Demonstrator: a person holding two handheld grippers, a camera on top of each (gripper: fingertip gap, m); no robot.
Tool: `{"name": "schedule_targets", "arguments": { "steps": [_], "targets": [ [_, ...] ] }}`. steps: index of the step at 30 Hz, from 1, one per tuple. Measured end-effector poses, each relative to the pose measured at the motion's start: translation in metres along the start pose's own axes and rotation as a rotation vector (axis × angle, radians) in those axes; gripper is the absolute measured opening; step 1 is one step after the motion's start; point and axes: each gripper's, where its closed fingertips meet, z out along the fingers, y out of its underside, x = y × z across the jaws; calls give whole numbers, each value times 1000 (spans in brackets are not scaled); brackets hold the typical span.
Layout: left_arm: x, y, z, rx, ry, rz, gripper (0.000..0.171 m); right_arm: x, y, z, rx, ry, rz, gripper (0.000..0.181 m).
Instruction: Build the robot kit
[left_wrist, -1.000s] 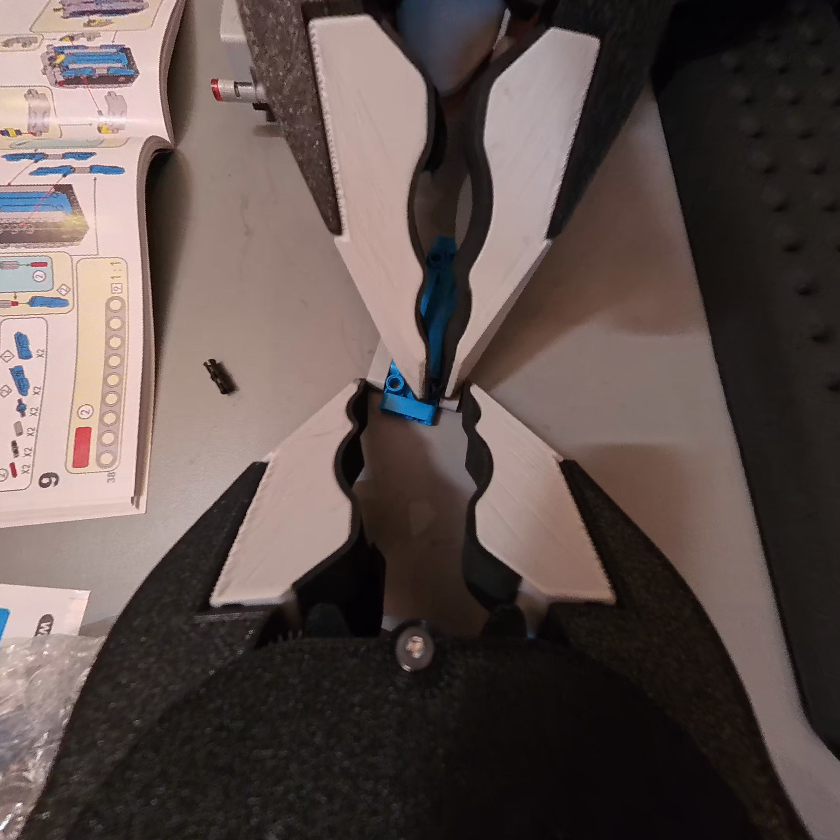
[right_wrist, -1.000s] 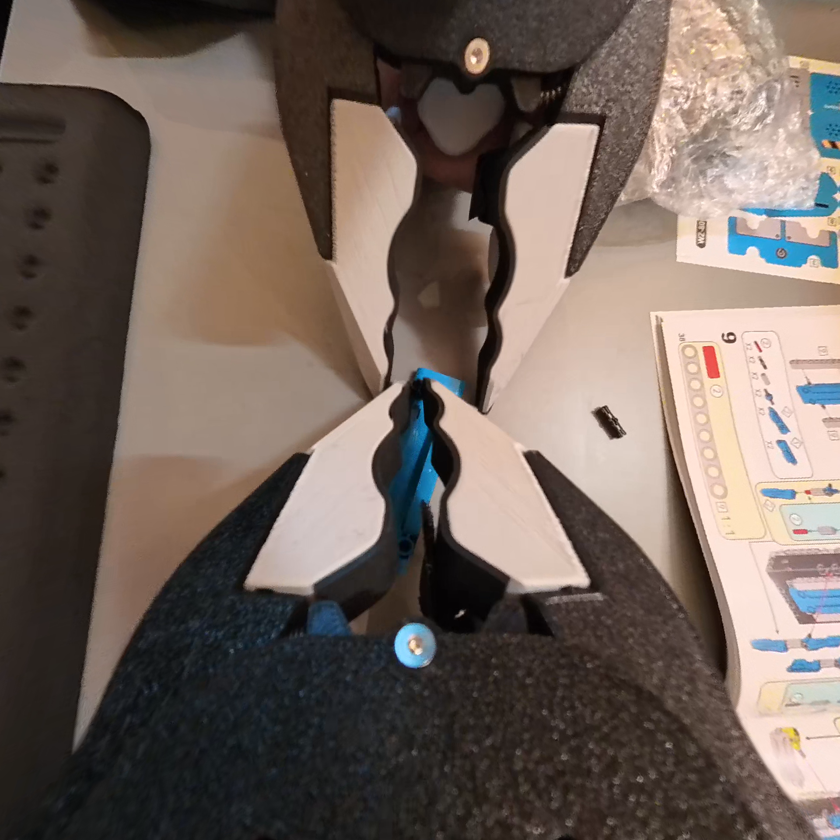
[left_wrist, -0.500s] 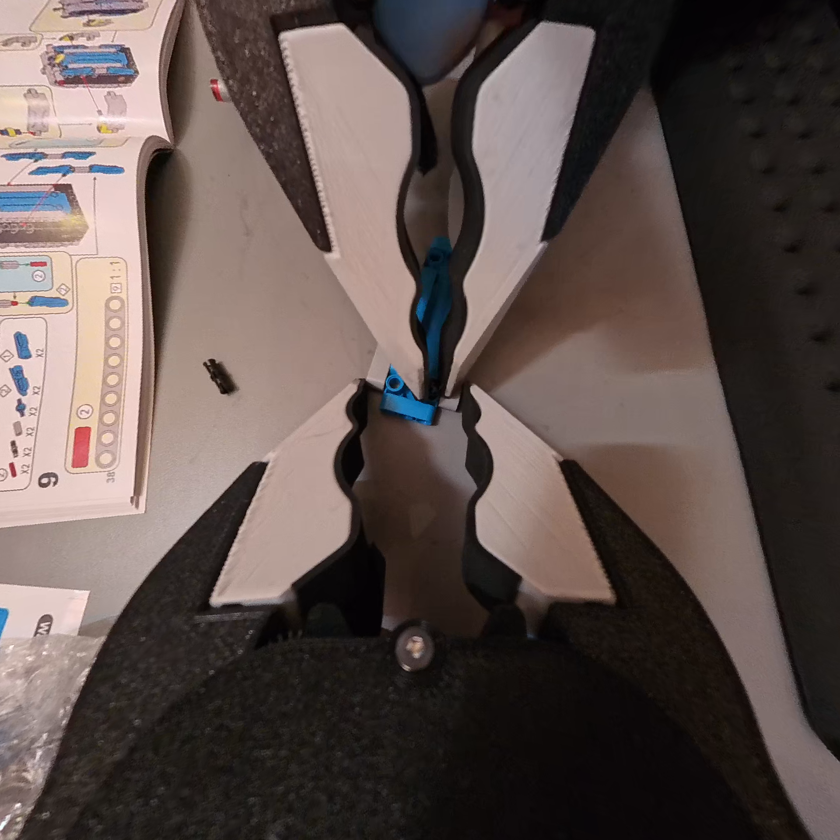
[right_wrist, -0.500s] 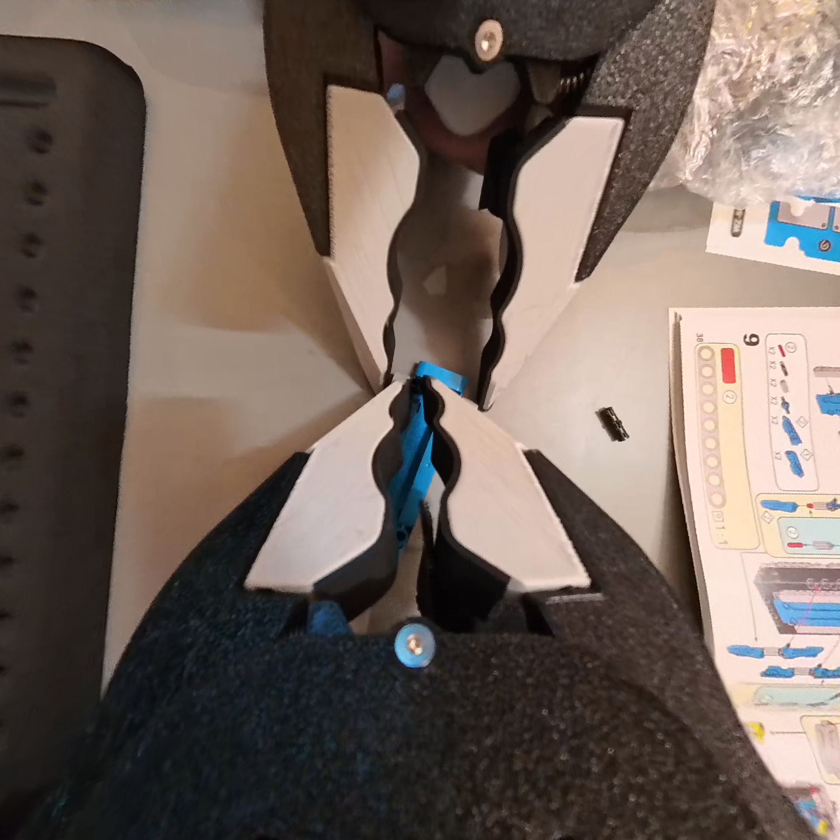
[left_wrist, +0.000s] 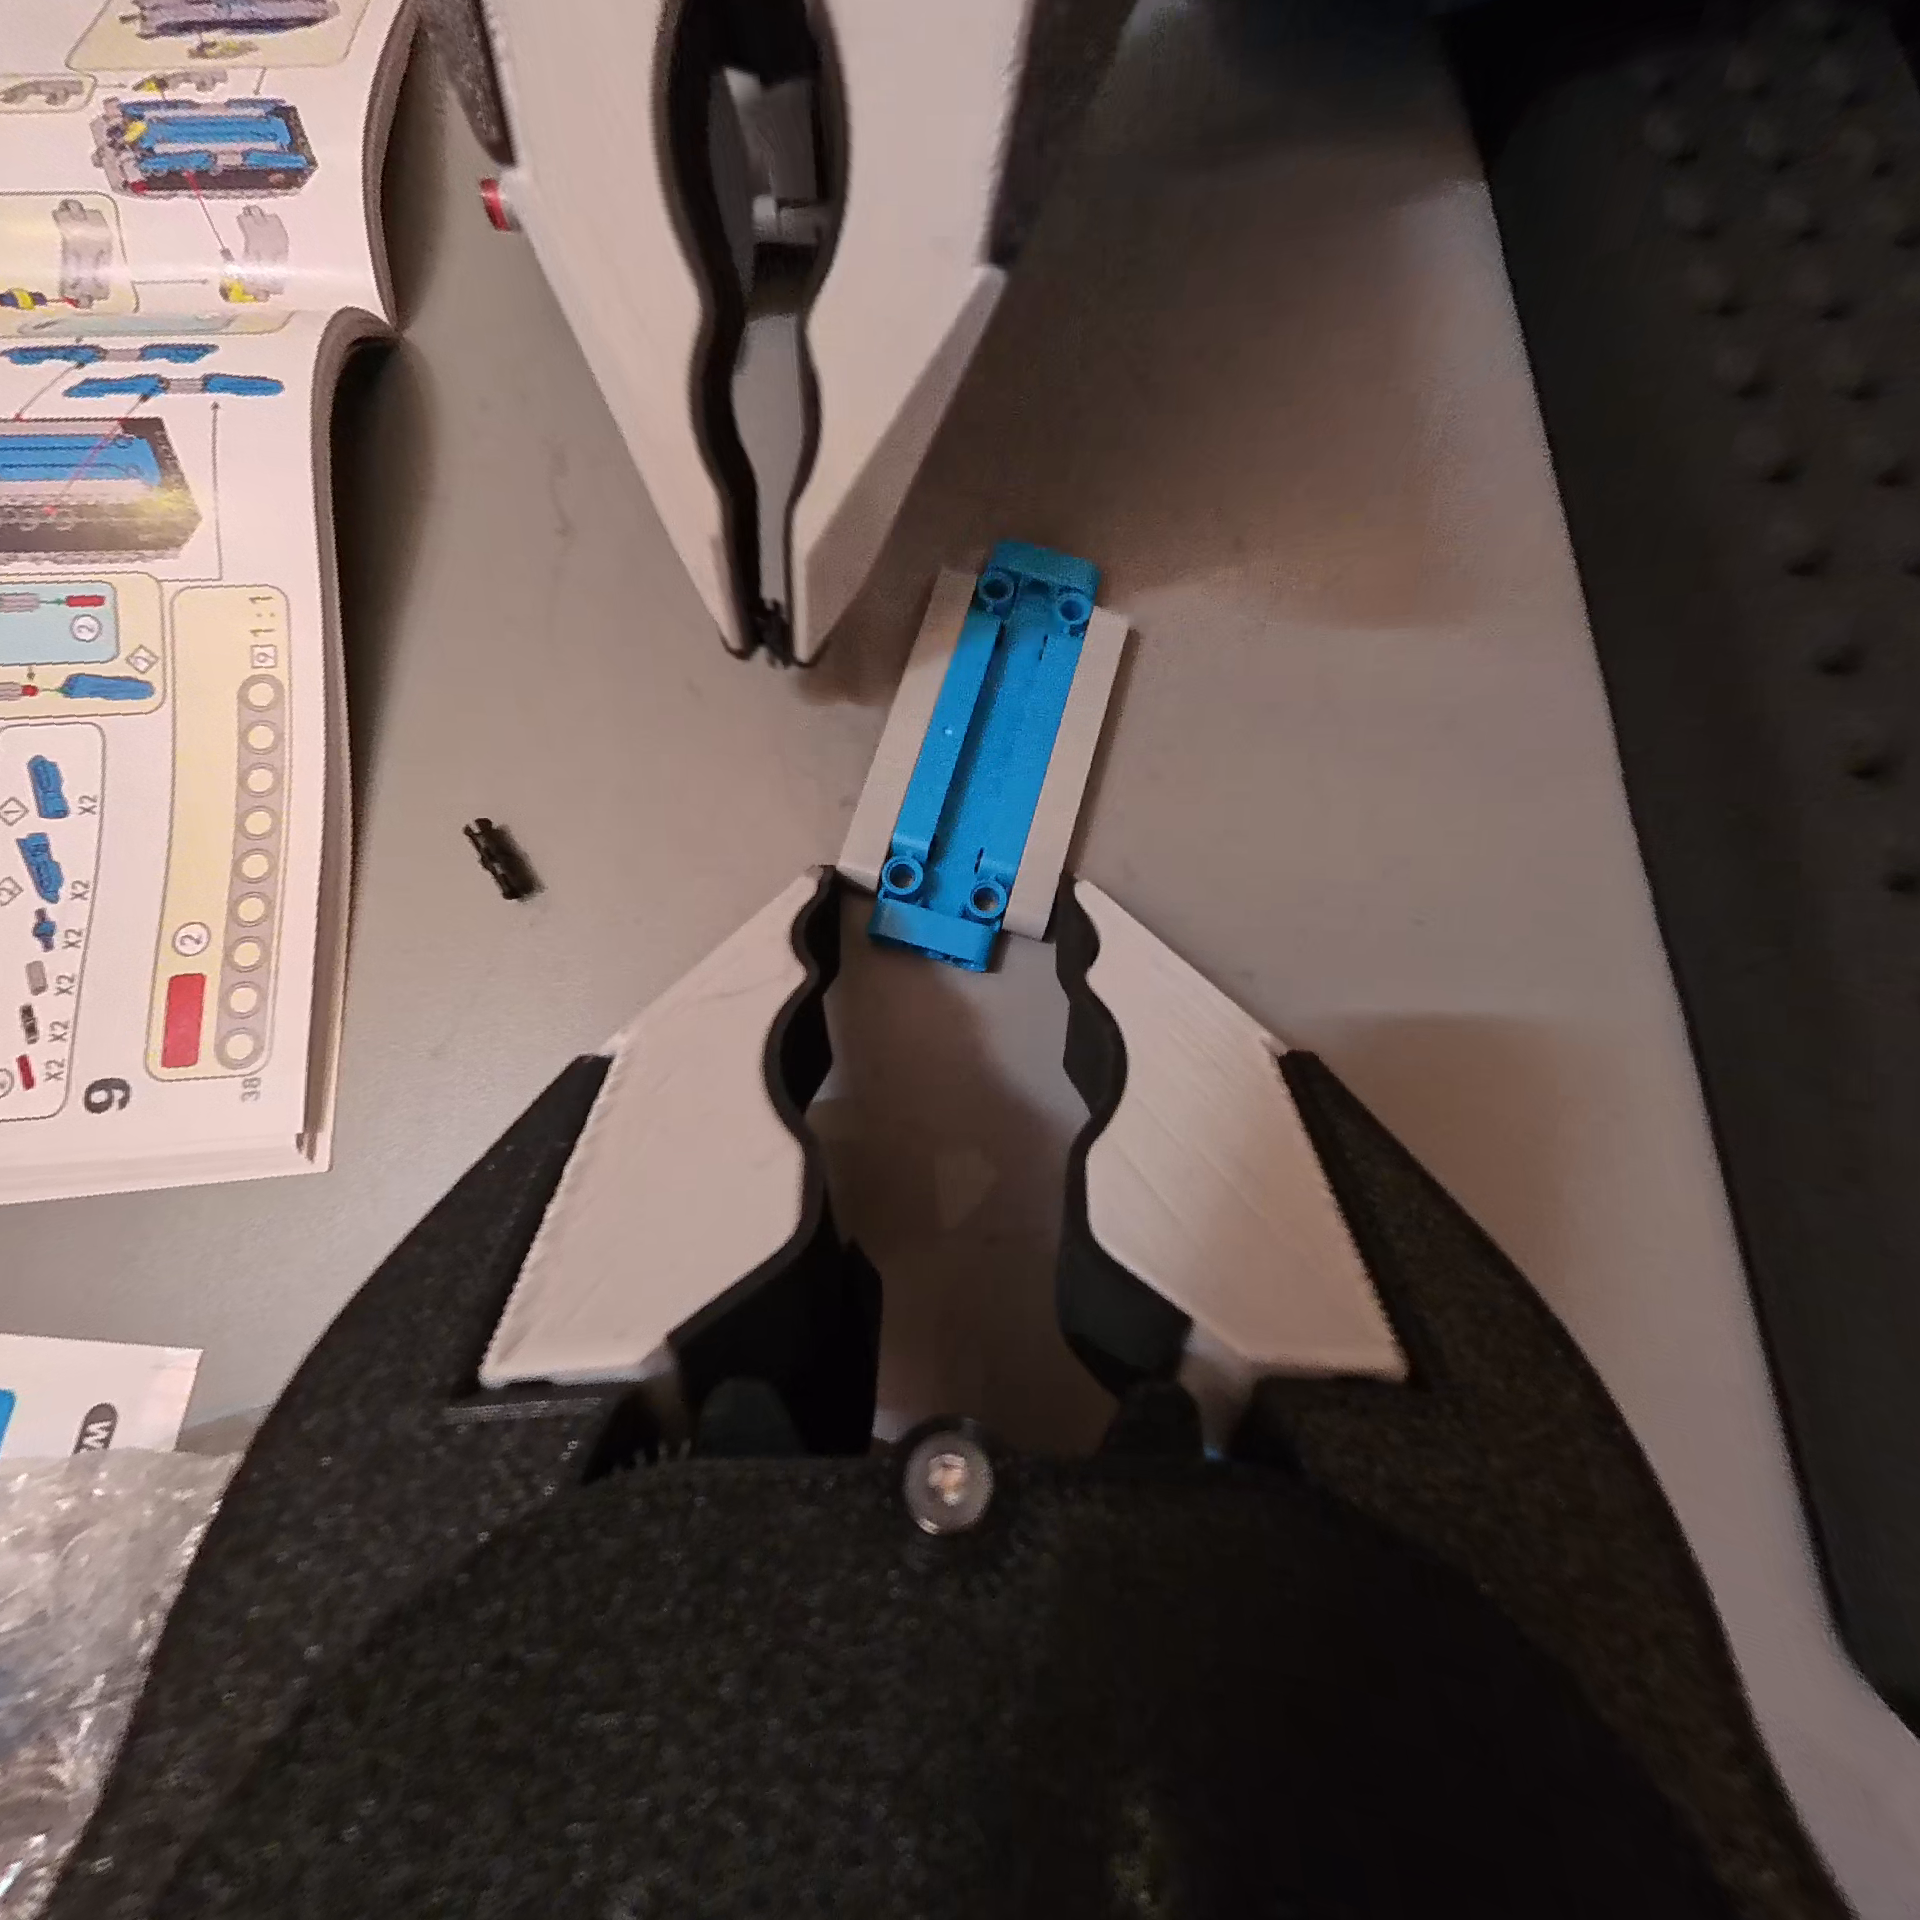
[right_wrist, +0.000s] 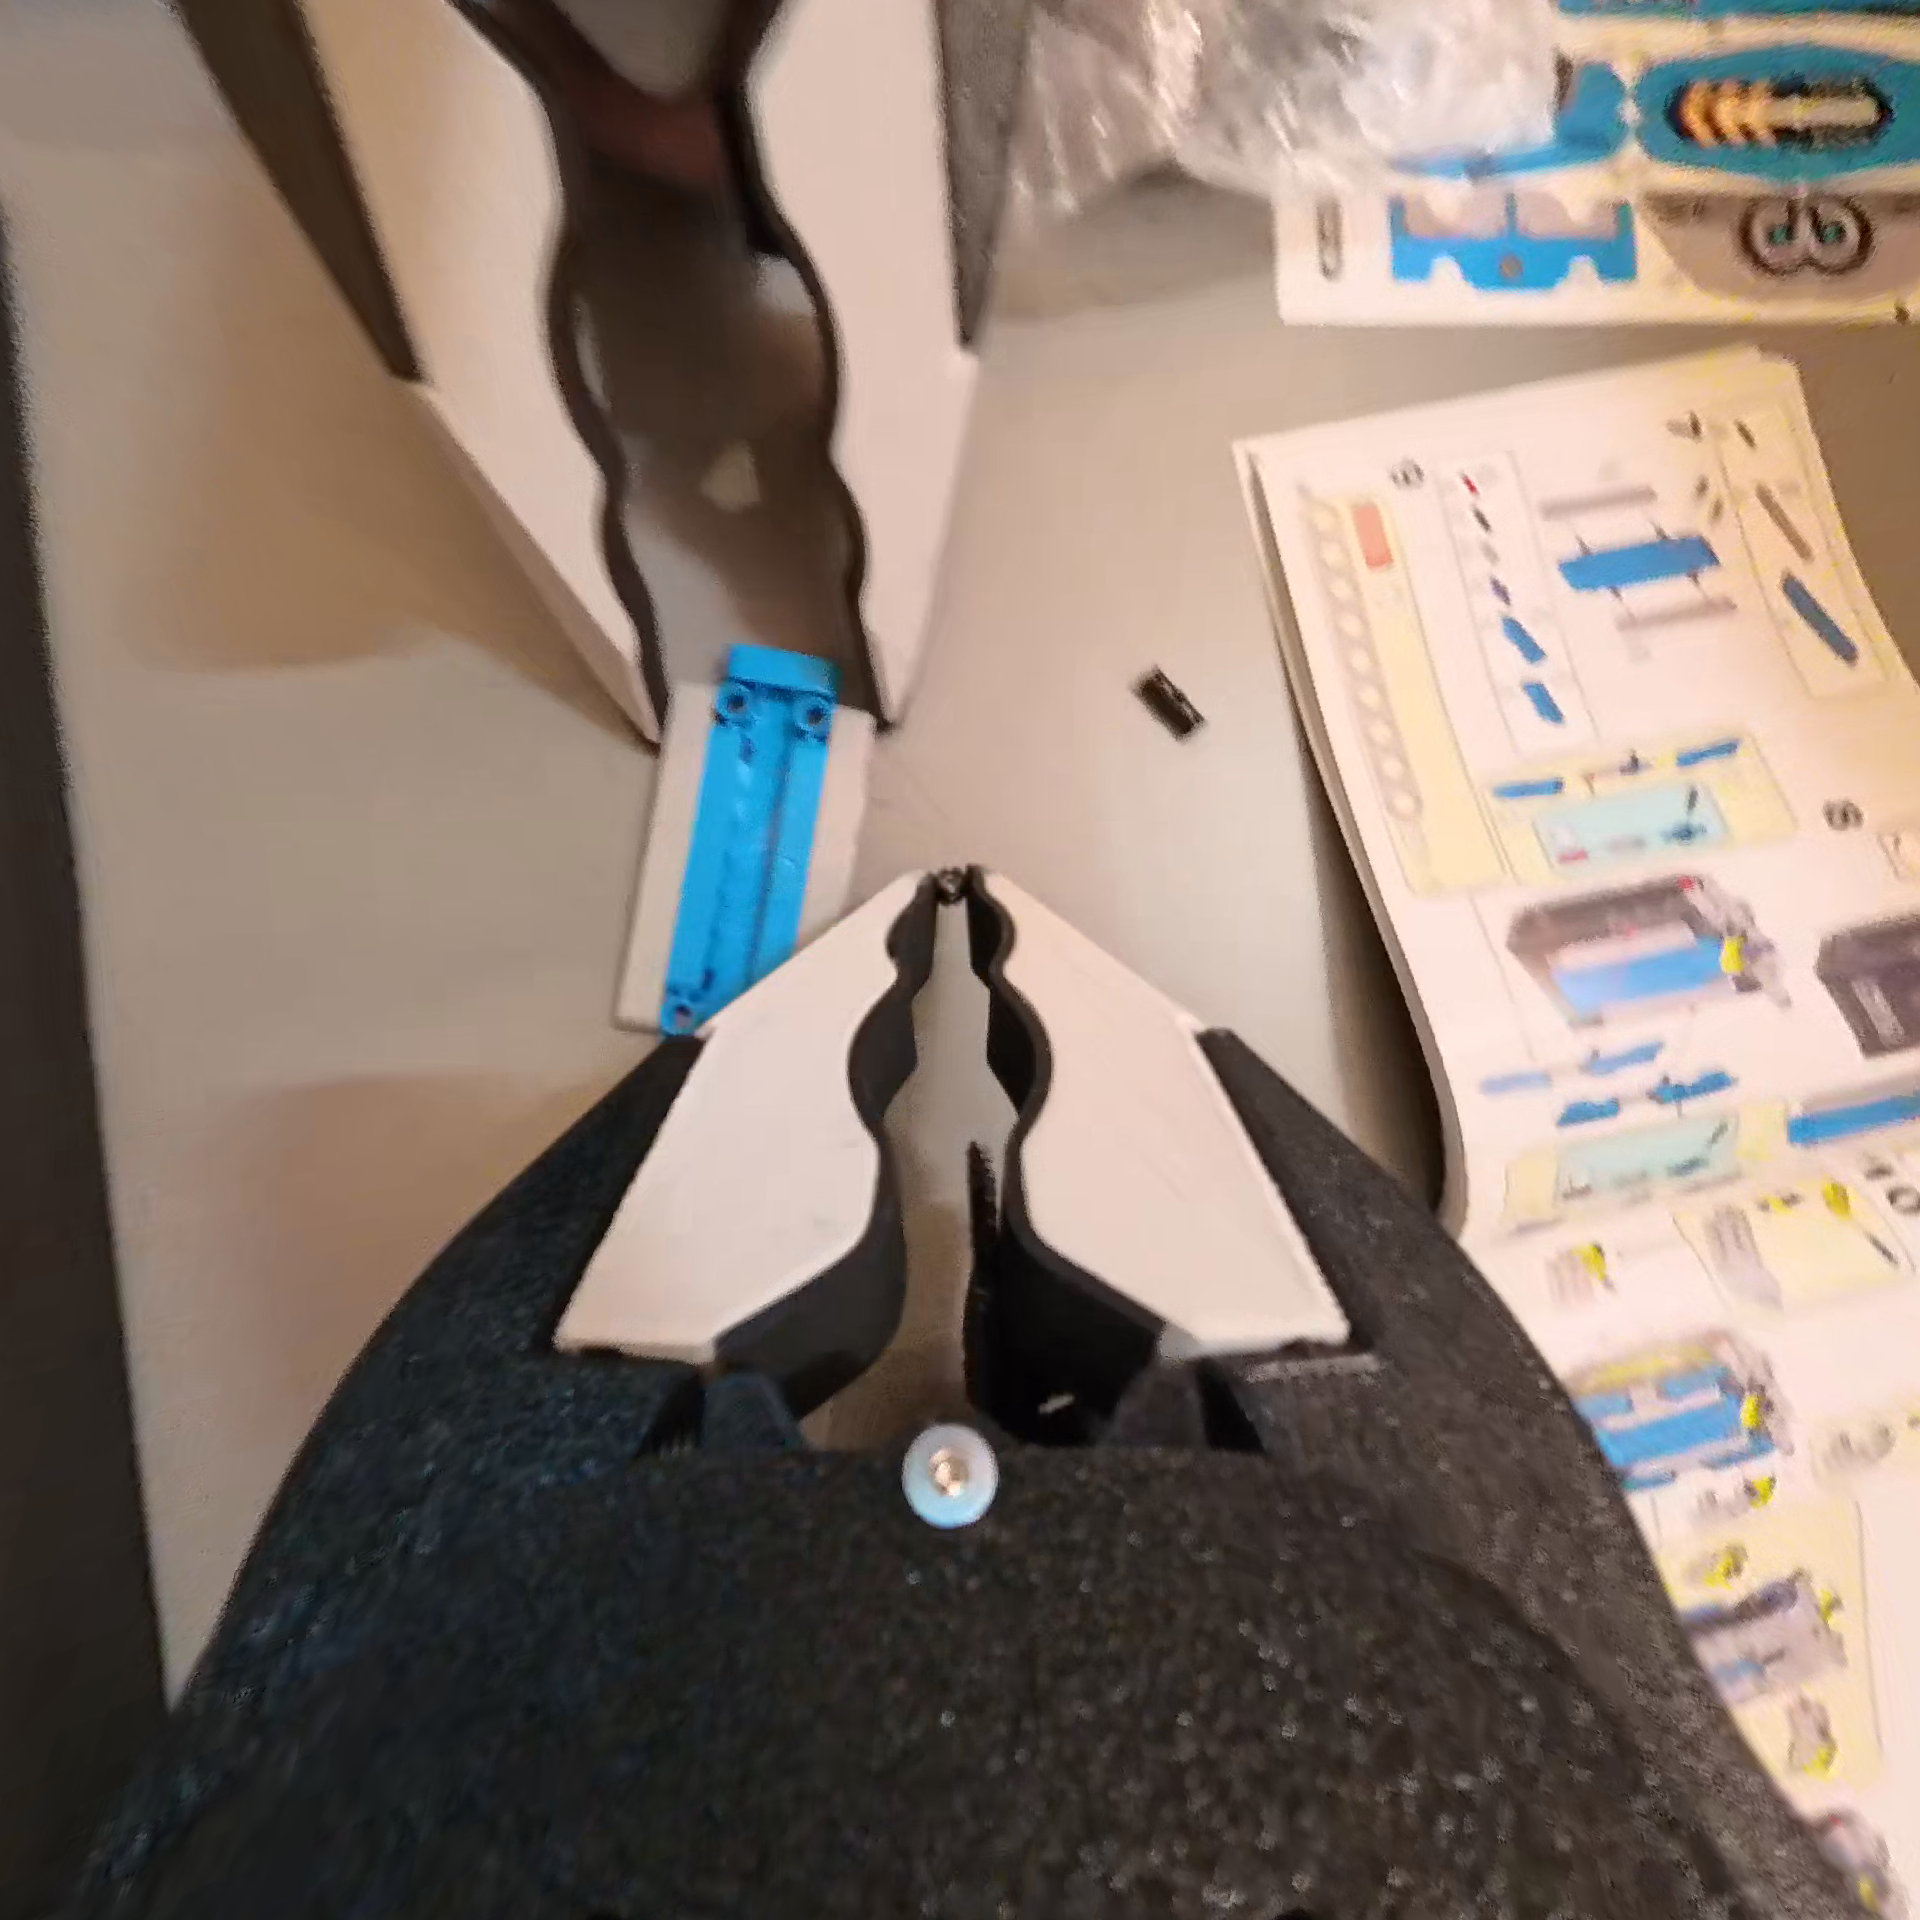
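A blue beam set in a flat grey plate lies lengthwise ahead of my left gripper. Its two fingertips touch the near end's two sides, so the jaws stand wide but grip the piece. The right wrist view shows the same piece with the left gripper at its far end. My right gripper is shut, just right of the piece and clear of it. A tiny dark bit sits in its tips; I cannot tell what it is. It also shows in the left wrist view.
A small black pin lies loose on the table. An open instruction booklet lies beyond it. A black dimpled mat borders the other side. A crumpled plastic bag and a sticker sheet lie by the left gripper. About 5 cm separates my left fingertips from my right.
My right gripper has let go of the blue beam, drawn back off the piece toward the booklet side, and closed. The whole piece now shows. My left gripper has not moved.
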Motion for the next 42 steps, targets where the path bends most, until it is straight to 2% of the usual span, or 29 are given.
{"name": "schedule_targets", "arguments": {
  "steps": [3, 25, 38, 42],
  "targets": [
    [0, 0, 0, 0, 1, -1, 41, 7, 14, 7, -53, 36, 36, 4],
    [0, 0, 0, 0, 1, 0, 41, 9, 14, 8, -45, 38, 74, 10],
    [0, 0, 0, 1, 0, 0, 41, 13, 16, 8, -33, 37, 132, 18],
    [0, 0, 0, 1, 1, 0, 41, 18, 17, 7, -35, 54, 159, 28]
  ]
}}
